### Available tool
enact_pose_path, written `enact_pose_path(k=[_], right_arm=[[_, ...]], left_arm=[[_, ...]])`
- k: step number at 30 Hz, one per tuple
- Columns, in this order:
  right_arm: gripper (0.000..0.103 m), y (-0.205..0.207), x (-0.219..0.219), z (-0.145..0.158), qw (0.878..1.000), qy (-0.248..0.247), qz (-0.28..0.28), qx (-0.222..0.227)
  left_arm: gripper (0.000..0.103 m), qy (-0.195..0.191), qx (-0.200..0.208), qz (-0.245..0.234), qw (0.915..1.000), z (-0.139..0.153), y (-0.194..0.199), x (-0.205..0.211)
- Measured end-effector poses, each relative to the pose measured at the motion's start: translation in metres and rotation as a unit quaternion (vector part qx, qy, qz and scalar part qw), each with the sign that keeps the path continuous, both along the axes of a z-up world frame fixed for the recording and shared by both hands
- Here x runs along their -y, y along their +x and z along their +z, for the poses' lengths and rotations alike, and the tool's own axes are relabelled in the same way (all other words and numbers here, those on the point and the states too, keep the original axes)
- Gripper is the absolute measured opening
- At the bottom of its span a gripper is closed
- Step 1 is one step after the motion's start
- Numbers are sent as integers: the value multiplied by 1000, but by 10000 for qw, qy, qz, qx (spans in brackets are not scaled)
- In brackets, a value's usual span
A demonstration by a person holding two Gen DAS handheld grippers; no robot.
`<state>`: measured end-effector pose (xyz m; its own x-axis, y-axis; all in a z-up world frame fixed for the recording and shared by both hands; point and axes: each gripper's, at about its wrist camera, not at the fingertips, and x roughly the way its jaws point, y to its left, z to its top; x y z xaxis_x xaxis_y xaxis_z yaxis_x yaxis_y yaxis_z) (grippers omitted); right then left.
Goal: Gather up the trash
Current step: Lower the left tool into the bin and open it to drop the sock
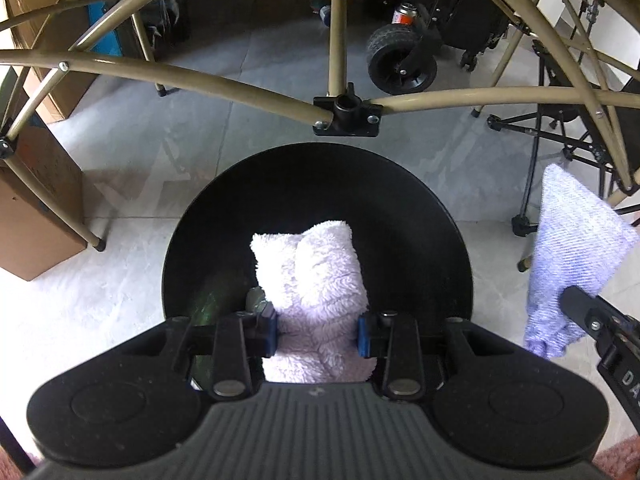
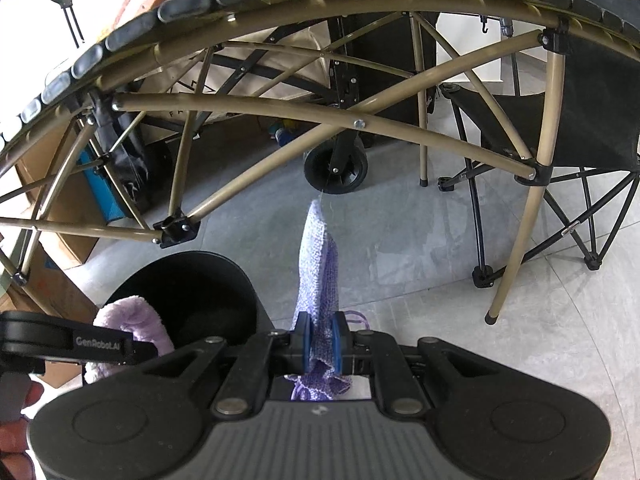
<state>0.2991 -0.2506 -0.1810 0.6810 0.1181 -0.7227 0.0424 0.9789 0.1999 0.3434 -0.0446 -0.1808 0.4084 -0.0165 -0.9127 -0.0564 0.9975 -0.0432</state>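
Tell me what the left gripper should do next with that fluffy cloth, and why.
Probably open the left gripper and let go. It is shut on the fluffy cloth, which already hangs over the mouth of the black bin, so it should drop inside. The knitted cloth in the right gripper sits off to the bin's side.

Right gripper (image 2: 320,340), bottom centre of the frame, its blue pads (image 2: 303,340) clamped on a knitted lilac cloth (image 2: 318,272) that stands up between them toward mid-frame, with a frayed end below the pads. At lower left, a black bin (image 2: 224,280) on the grey tiled floor (image 2: 400,248); a fluffy pale towel (image 2: 136,320) shows at its near rim, behind the black bar of the left gripper (image 2: 76,346), whose jaws cannot be seen. A tan tubular table frame (image 2: 280,114) arches across the upper half. A black wheel (image 2: 336,170) sits at centre, a black folding chair (image 2: 584,128) at right, and cardboard boxes (image 2: 60,200) at left.
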Motion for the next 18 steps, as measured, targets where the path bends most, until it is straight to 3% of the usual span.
enact_pose_path(k=[5,8,9,10,12,18], right_arm=[[10,0,0,-2,10000,-40,1,-22],[10,0,2,-2,10000,-30,-20,-31],[10,0,3,-2,10000,-27,-26,-29],[10,-1,3,-2,10000,-22,-28,-25],[10,-1,3,-1,10000,-18,-30,-12],[10,-4,4,0,10000,-21,-43,23]], left_arm=[[36,54,-34,19,10000,-4,3,3],[47,154,12,88,9998,-4,4,2],[56,199,59,100,9997,-3,3,2],[76,209,92,121,9997,-1,3,2],[102,182,151,222,9995,2,2,1],[103,213,99,164,9996,3,2,3]])
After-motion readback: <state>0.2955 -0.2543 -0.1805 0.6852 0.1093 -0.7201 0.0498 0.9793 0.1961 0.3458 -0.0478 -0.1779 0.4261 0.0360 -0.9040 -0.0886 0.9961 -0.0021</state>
